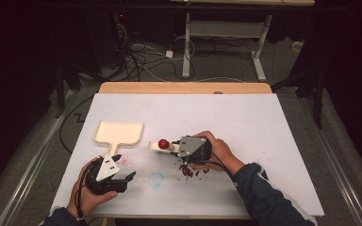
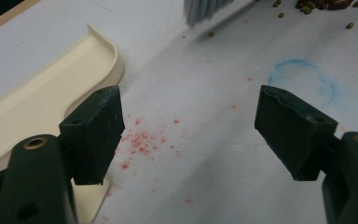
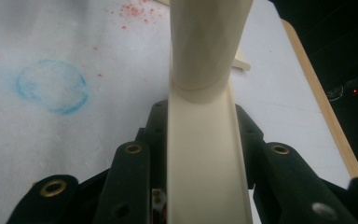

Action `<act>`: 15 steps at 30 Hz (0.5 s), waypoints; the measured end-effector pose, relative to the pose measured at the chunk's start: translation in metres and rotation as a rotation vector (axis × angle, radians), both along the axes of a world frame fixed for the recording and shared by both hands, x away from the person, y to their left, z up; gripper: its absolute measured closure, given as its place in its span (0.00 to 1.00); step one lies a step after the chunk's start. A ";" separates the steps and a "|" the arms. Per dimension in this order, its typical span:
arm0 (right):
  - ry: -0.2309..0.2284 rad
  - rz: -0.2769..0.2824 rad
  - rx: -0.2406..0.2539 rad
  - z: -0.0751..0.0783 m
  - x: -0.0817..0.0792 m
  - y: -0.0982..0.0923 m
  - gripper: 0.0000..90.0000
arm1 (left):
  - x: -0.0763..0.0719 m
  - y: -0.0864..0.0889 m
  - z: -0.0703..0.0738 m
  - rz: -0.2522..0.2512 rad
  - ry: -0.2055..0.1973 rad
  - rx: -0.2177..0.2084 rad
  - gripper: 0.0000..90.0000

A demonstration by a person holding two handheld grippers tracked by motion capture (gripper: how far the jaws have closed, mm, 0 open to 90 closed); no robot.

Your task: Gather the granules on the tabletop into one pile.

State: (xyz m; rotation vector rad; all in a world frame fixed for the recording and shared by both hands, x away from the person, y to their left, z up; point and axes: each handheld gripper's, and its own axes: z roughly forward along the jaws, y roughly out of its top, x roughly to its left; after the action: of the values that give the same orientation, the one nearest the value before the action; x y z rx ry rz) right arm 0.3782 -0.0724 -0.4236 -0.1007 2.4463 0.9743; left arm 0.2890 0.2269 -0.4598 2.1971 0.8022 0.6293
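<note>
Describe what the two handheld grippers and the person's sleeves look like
Both grippers are black, each topped by a grey three-cornered plate dotted with small holes. The left gripper has blocky dark fingers on arms with brass-ringed holes, and a black cable loops from its body. The right gripper has the same brass-ringed arms and trails a black cable over the dark blue sleeve.

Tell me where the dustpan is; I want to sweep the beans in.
In the high view the cream dustpan lies on the white table, left of centre, its handle pointing toward the open left tongs.
</note>
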 end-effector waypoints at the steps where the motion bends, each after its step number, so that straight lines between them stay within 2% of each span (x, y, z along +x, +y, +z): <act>1: -0.001 0.004 -0.013 -0.002 0.000 0.005 0.75 | 0.000 0.000 0.000 0.001 0.000 -0.002 0.25; 4: 0.002 0.035 -0.062 -0.006 -0.001 0.013 0.75 | 0.000 0.001 0.000 0.005 0.000 -0.007 0.25; 7: 0.021 0.065 -0.083 -0.008 -0.002 0.014 0.75 | 0.000 0.001 0.000 0.004 0.002 -0.006 0.25; 11: 0.034 0.061 -0.104 -0.006 -0.004 0.005 0.75 | 0.000 0.000 -0.001 -0.001 0.005 -0.003 0.25; 15: 0.051 0.076 -0.121 -0.005 -0.008 -0.013 0.75 | 0.000 0.000 -0.001 -0.002 0.007 -0.002 0.25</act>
State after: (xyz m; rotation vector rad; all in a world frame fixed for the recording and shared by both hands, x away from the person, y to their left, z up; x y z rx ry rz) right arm 0.3707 -0.0853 -0.4284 -0.2144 2.5642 0.8693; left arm 0.2887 0.2266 -0.4605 2.1989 0.8041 0.6206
